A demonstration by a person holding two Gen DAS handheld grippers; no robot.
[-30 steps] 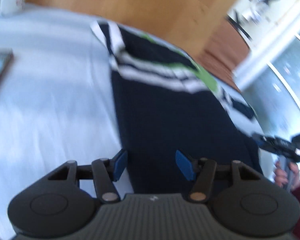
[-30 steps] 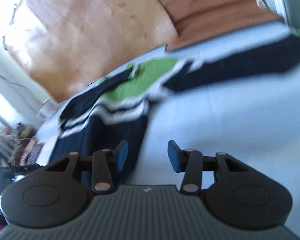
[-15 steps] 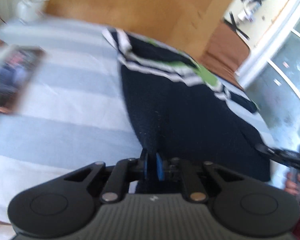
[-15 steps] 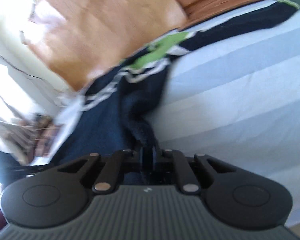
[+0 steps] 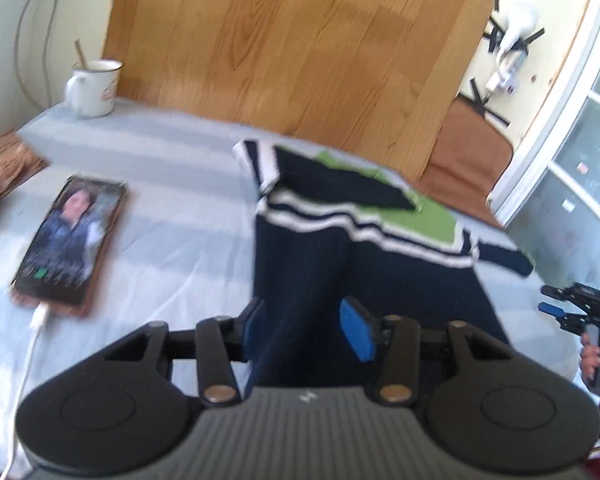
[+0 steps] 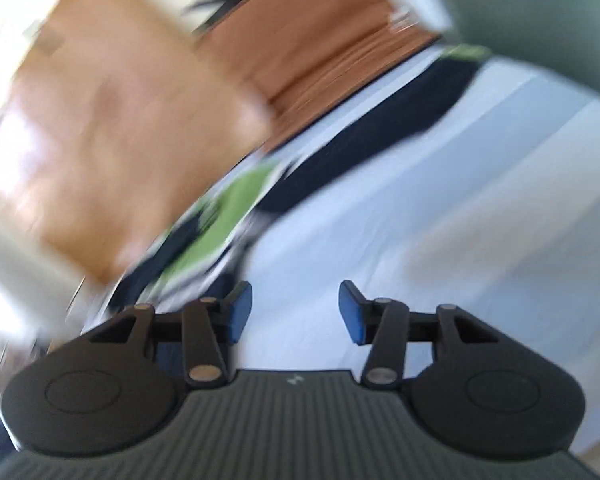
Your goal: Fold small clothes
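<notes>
Navy knit sweater (image 5: 364,264) with white stripes and a green yoke is lying flat on the pale blue striped bedsheet (image 5: 172,216). Left gripper (image 5: 304,328) is sitting with jaws apart over its hem; right gripper (image 6: 296,312) is hovering, jaws apart, above bare sheet beside it. Phone (image 5: 70,240) is charging nearby.

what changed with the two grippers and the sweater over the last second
Both grippers closed on the sweater hem half a second ago, then let go. Now the left gripper and right gripper have jaws open. The phone and mug stayed put.
</notes>
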